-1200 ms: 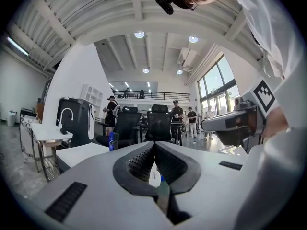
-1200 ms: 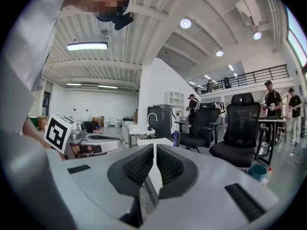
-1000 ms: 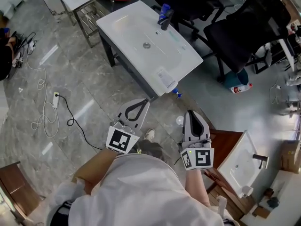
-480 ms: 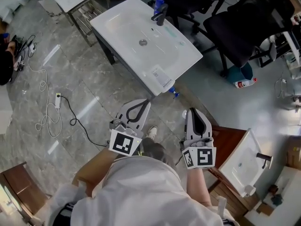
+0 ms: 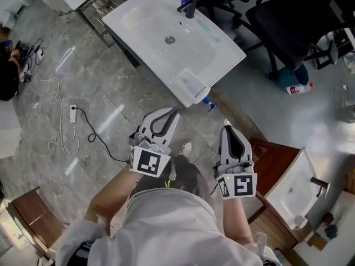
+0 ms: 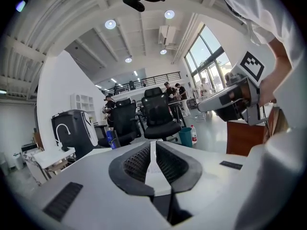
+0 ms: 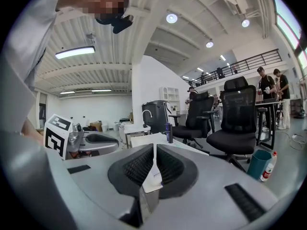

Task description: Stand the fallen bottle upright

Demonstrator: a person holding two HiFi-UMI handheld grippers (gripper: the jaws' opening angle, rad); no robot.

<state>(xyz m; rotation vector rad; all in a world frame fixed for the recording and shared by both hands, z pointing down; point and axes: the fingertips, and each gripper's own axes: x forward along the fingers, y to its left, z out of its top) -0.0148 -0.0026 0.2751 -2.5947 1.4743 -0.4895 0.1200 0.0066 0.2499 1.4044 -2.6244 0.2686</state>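
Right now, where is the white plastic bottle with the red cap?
In the head view the white bottle is on the floor at upper right, beside the teal bin near the black office chair.

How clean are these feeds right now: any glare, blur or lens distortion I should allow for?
Head view: sharp, evenly lit, only pale light streaks on the polished floor. Left gripper view: heavy fisheye bending, dark corners, windows at right washed out. Right gripper view: same fisheye and dark corners, ceiling lamp glaring, chairs beyond readable.
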